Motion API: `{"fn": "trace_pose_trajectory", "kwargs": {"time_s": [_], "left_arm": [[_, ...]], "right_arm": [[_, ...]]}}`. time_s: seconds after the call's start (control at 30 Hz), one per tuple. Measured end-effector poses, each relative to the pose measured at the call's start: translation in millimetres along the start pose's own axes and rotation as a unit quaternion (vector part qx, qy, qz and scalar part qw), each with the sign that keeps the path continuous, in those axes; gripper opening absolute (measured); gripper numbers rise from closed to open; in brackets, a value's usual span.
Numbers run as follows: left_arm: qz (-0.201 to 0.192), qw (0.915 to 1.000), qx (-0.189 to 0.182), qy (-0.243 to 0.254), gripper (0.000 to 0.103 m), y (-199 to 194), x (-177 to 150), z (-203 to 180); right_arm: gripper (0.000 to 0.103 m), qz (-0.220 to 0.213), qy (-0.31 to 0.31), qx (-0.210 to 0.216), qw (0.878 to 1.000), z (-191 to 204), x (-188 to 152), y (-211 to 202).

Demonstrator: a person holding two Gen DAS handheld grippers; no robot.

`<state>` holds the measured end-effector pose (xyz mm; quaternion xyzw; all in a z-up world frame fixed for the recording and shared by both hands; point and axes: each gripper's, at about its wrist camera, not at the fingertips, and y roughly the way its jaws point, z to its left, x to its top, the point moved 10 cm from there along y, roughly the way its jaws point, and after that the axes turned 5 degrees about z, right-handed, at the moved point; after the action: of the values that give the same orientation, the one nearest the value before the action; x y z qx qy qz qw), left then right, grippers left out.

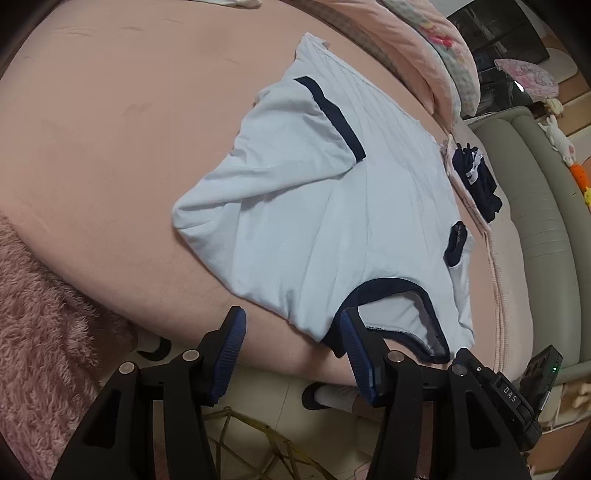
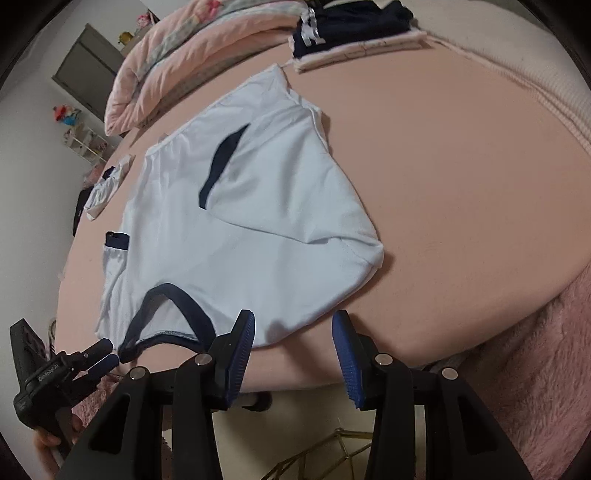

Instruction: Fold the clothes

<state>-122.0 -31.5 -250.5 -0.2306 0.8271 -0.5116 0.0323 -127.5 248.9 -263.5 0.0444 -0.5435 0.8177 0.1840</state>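
Note:
A pale blue T-shirt (image 1: 314, 206) (image 2: 236, 229) with navy trim lies flat on the pink bed (image 1: 110, 122) (image 2: 461, 166). One sleeve is folded in over the body, its navy cuff (image 1: 332, 110) (image 2: 221, 162) lying across the chest. The navy collar (image 1: 388, 291) (image 2: 166, 295) faces the near edge. My left gripper (image 1: 291, 321) hovers open at the bed's edge, its right finger beside the collar, nothing between the pads. My right gripper (image 2: 293, 321) is open over the shirt's folded shoulder edge, empty too. Each gripper shows in the other's view (image 2: 105, 354) (image 1: 469, 360).
A folded stack of dark and pink clothes (image 1: 476, 181) (image 2: 351, 33) sits past the shirt. A rolled pink quilt (image 1: 424, 44) (image 2: 177, 55) lies at the far side. A fluffy pink blanket (image 1: 37, 314) (image 2: 535, 350) hangs at the near edge. A person's slippered feet (image 1: 325, 397) stand on the floor.

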Motion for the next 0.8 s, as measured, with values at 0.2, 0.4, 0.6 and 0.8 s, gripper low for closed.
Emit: {"fn": "trace_pose_trajectory", "kwargs": {"time_s": [0.2, 0.4, 0.6, 0.8], "left_arm": [[0.013, 0.9971, -0.07, -0.027, 0.05, 3, -5, -10], [-0.007, 0.9918, -0.096, -0.084, 0.05, -7, 1, 9], [-0.016, 0.9903, -0.102, -0.093, 0.05, 2, 12, 9], [-0.023, 0.9831, -0.123, -0.133, 0.049, 9, 21, 11]], "right_arm": [[0.043, -0.011, 0.03, 0.001, 0.999, -8, -1, 2], [0.046, -0.003, 0.03, 0.026, 0.999, -1, -4, 6], [0.045, -0.003, -0.004, 0.027, 1.0, 10, 1, 14], [0.045, -0.019, 0.004, 0.037, 0.999, 8, 10, 16]]}}
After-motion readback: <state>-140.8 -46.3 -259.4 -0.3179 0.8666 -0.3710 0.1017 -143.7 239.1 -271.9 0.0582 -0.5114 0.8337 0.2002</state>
